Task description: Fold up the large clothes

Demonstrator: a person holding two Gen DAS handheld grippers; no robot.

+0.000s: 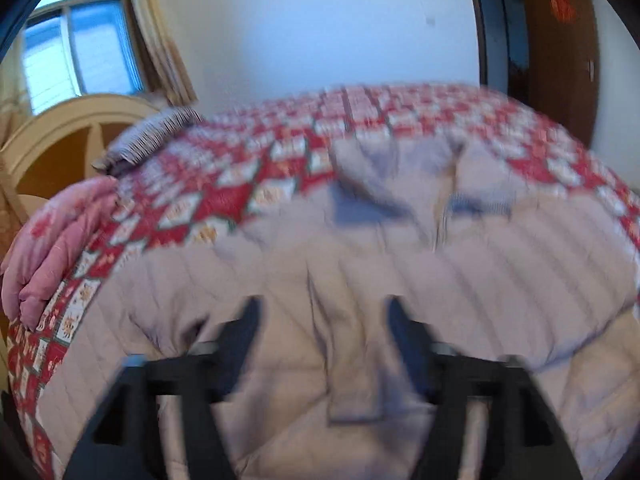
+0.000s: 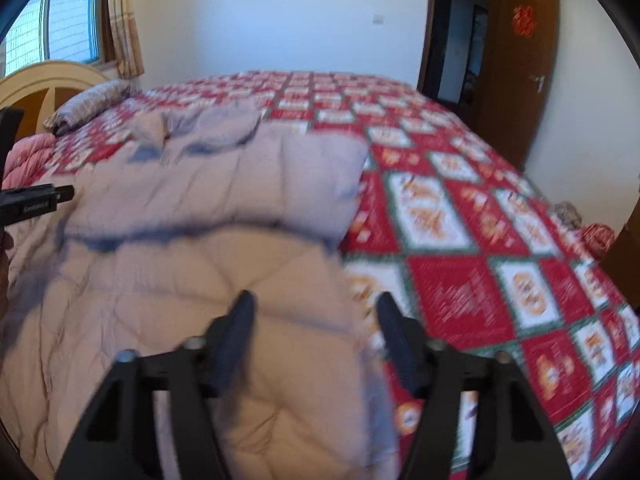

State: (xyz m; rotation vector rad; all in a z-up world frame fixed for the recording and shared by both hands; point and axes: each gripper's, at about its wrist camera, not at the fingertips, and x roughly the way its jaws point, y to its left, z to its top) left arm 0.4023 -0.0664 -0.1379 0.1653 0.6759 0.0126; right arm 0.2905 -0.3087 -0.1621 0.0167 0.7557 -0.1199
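Observation:
A pale beige quilted padded coat [image 1: 360, 248] lies spread on the bed, its collar at the far end. In the right wrist view the coat [image 2: 180, 264] has a near part lying folded over the rest. My left gripper [image 1: 324, 316] hovers over the coat's middle seam, fingers wide apart with nothing pressed between them. My right gripper [image 2: 316, 312] stands open over the coat's right edge, the left finger above the fabric and the right finger above the bedspread. The left gripper's tool [image 2: 36, 200] shows at the left edge of the right wrist view. Both views are blurred.
The red, white and green patterned bedspread [image 2: 480, 240] covers the bed. A striped pillow [image 1: 152, 136] and a folded pink quilt [image 1: 52, 248] lie near the cream headboard [image 1: 68, 132]. A brown door [image 2: 520, 60] stands open at the far right.

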